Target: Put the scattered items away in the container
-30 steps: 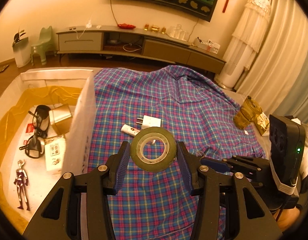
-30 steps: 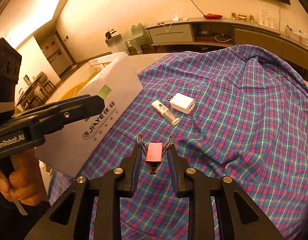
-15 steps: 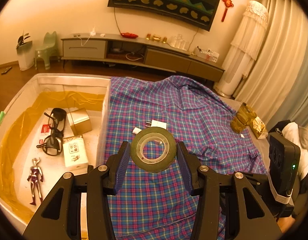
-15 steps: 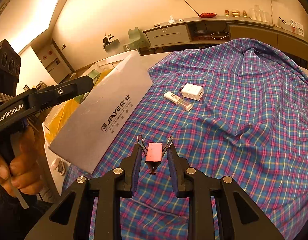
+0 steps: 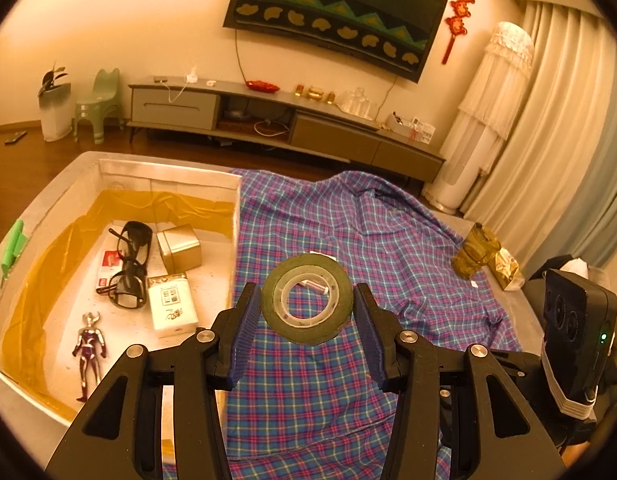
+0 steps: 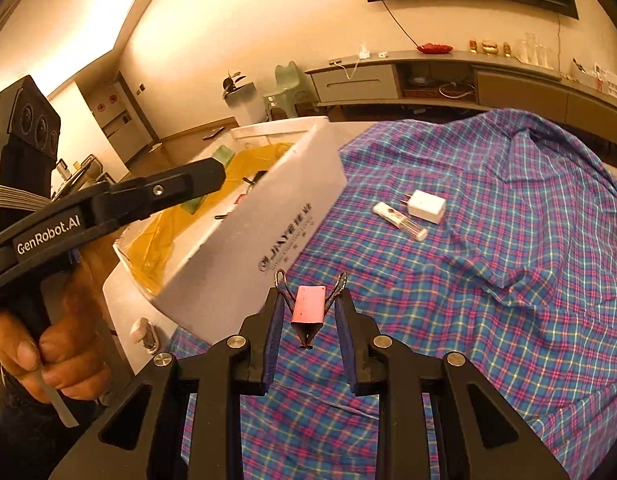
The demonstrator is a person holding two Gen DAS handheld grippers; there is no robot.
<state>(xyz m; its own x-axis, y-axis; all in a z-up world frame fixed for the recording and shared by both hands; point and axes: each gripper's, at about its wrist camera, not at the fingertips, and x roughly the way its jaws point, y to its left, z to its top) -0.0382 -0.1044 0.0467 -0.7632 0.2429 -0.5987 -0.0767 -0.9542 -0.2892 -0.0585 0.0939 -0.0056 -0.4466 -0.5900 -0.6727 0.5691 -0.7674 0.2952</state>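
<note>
You are gripping a tape roll (image 5: 307,298) across its width in your left gripper (image 5: 307,312), and you are pinching a pink clip (image 6: 308,309) by its wire handles in your right gripper (image 6: 308,312). Both are hanging above the plaid cloth (image 5: 348,380), not yet over the box (image 5: 168,172), so the step in hand looks like the carry: two items lifted and neither dropped.

Just beyond the tape, to its left, the box is standing open, with a toy figure (image 5: 88,346), a white packet (image 5: 172,306), glasses (image 5: 130,264) and a gold tin (image 5: 179,248) lying on its floor. For the next move you are probably needing to swing left over the near wall and open above a bare patch of floor, clear of the glasses.

Farther out on the cloth, a charger (image 6: 426,206) and a small tube (image 6: 398,222) are lying just beside each other, waiting for pickup.
</note>
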